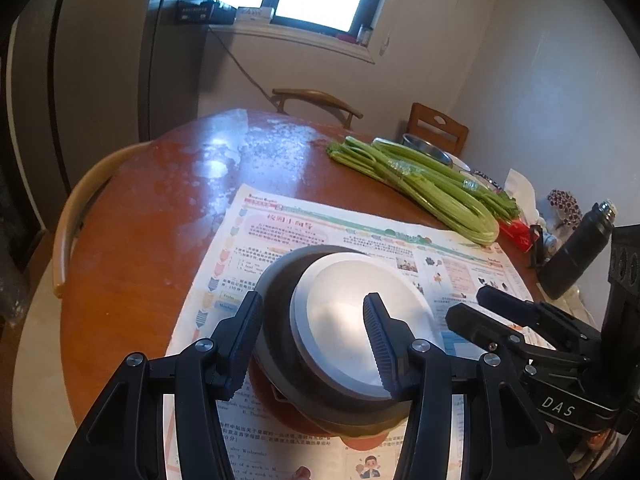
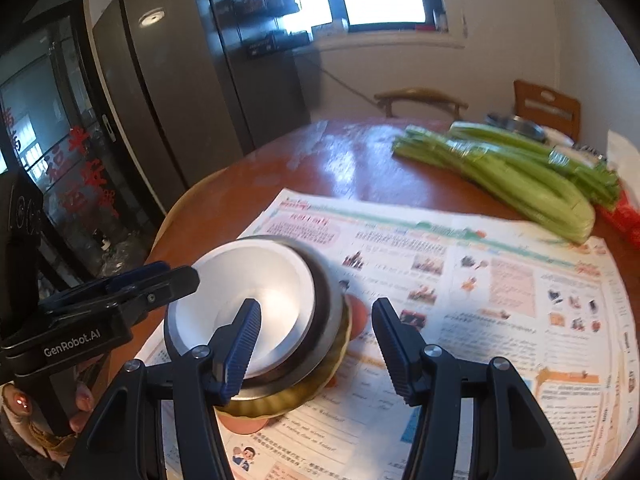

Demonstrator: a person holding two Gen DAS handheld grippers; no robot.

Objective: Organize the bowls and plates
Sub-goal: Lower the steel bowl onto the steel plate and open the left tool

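A stack of dishes stands on a newspaper (image 1: 360,236) on the round wooden table. A white bowl (image 1: 360,312) (image 2: 244,280) sits inside a dark metal bowl (image 1: 276,304) (image 2: 328,304), on a gold scalloped plate (image 2: 280,400) and an orange plate (image 2: 360,312). My left gripper (image 1: 312,344) is open, its fingers either side of the stack's near left rim. My right gripper (image 2: 316,344) is open, straddling the stack's right rim; it also shows in the left wrist view (image 1: 520,320). The left gripper's body shows in the right wrist view (image 2: 100,312).
A bundle of celery (image 1: 420,184) (image 2: 504,176) lies at the back right of the table. A steel bowl (image 1: 428,148), a black bottle (image 1: 576,252) and red packaging (image 1: 516,232) stand further right. Chairs (image 1: 316,100) ring the table. A fridge (image 2: 200,80) stands left.
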